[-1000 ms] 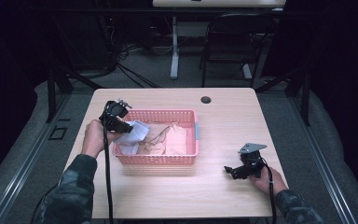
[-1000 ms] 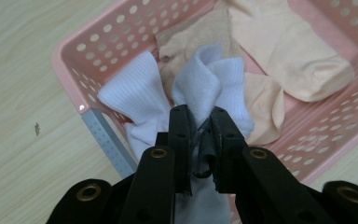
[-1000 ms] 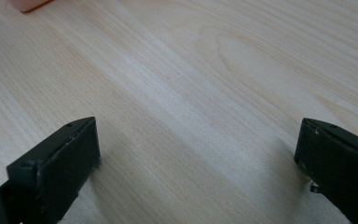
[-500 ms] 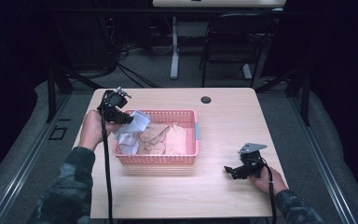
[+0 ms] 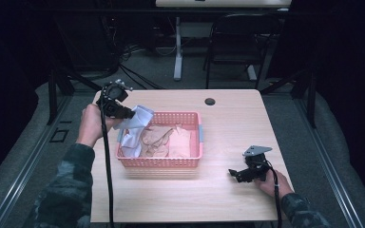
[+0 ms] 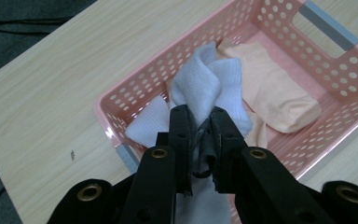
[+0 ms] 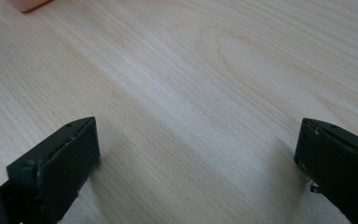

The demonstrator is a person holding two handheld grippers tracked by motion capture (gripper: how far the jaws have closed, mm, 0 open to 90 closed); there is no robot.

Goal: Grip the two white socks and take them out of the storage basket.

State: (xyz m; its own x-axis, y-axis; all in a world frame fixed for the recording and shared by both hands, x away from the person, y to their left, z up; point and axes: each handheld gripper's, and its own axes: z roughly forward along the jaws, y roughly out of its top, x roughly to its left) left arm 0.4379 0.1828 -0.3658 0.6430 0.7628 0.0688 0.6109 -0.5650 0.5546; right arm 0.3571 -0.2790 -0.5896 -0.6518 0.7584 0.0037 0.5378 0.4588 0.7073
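Pictured from above: pale wooden counter point(image 5: 228, 199), bare but for a small dark disc point(image 5: 210, 101) near its far edge. Seen left of centre, a pink perforated basket point(image 5: 190, 161) with grey handles, holding peach-coloured socks point(image 6: 279, 95) laid flat along its floor. Lifted at the basket's left end, a white ribbed sock point(image 6: 200, 86), bunched and draped over the rim, its lower part trailing down inside. Judged light, soft and limp, likely to sag and swing rather than keep shape; best taken at a gathered fold, as here, not by a single thin edge. Pinched on that fold, the left claw point(image 6: 200, 140), jaws pressed close with fabric between them. Rested low on the counter's right side, well apart from the basket, the right claw point(image 7: 198, 158), jaws spread wide over bare wood, empty.
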